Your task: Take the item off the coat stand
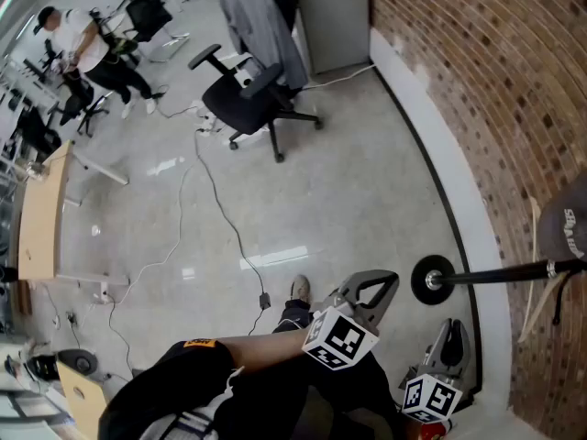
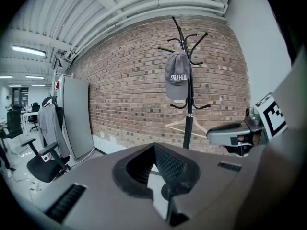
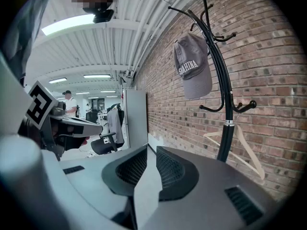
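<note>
A grey cap [image 2: 177, 76] with white lettering hangs from an upper hook of the black coat stand [image 2: 188, 114], against the brick wall. In the right gripper view the cap [image 3: 194, 66] is high up and the stand's pole [image 3: 221, 104] is to the right. From the head view I see the stand's round base [image 1: 431, 280] and the cap [image 1: 562, 229] at the right edge. My left gripper [image 2: 154, 146] is shut and empty, well short of the stand. My right gripper [image 3: 151, 150] has a narrow gap with nothing in it. Both grippers [image 1: 371, 284] [image 1: 451, 330] are low, near the base.
A bare wooden hanger [image 2: 184, 125] hangs low on the stand. A black office chair [image 1: 252, 99], a grey jacket [image 1: 261, 16] and a floor cable [image 1: 220, 209] lie behind to the left. A person [image 1: 78, 49] sits far off. The brick wall [image 1: 495, 108] bounds the right.
</note>
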Demonstrator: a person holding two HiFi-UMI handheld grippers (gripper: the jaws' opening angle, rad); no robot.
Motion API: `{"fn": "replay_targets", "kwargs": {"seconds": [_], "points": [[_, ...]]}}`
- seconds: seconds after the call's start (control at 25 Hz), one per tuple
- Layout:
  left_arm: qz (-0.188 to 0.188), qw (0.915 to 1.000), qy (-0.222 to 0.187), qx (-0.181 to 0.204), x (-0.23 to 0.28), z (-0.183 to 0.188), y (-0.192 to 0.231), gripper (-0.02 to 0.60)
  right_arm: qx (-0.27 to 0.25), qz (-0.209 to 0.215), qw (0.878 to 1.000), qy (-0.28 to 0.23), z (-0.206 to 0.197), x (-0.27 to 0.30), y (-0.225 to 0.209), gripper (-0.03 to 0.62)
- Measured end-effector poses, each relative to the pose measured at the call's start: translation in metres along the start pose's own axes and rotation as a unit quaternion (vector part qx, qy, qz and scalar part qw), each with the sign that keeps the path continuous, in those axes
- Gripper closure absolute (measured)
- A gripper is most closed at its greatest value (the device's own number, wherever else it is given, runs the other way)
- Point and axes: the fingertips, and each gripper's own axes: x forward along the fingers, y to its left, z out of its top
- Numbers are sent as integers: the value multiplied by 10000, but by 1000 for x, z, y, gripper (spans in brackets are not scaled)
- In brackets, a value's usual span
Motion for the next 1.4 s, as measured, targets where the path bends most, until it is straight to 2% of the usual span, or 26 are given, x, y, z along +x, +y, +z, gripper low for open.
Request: {"fn": "replay_targets", "kwargs": {"seconds": [0.2, 0.32, 0.44, 0.52, 0.8, 0.92, 1.04, 1.4], "points": [[-242, 9997, -20, -67, -18, -7, -6, 557, -212, -70, 9997, 46, -3, -17, 12, 530], [-46, 9999, 12, -111, -24, -27, 10, 557, -292, 134, 9995, 25, -13, -1, 28, 530], [223, 9995, 18, -216, -30, -18, 20, 557, -375, 436, 9983, 32, 1, 9, 36, 530], [327, 9991, 10, -267, -30, -12, 18, 557, -405, 547, 9977, 30, 7, 10, 33, 530], [573, 9979, -84, -276, -56, -27, 15, 557, -410, 714, 9966, -14, -9, -1, 46, 530], [561, 9979, -174, -257, -66, -20, -9, 557, -462, 753, 9960, -95, -4, -24, 38, 530], [672, 9972, -261, -212, -70, -32, -8, 557, -507, 860, 9947, -262, -9, -21, 43, 530], [432, 9984, -294, -192, -63, -36, -2, 557, -575, 669, 9955, -339, -3, -16, 53, 530]]}}
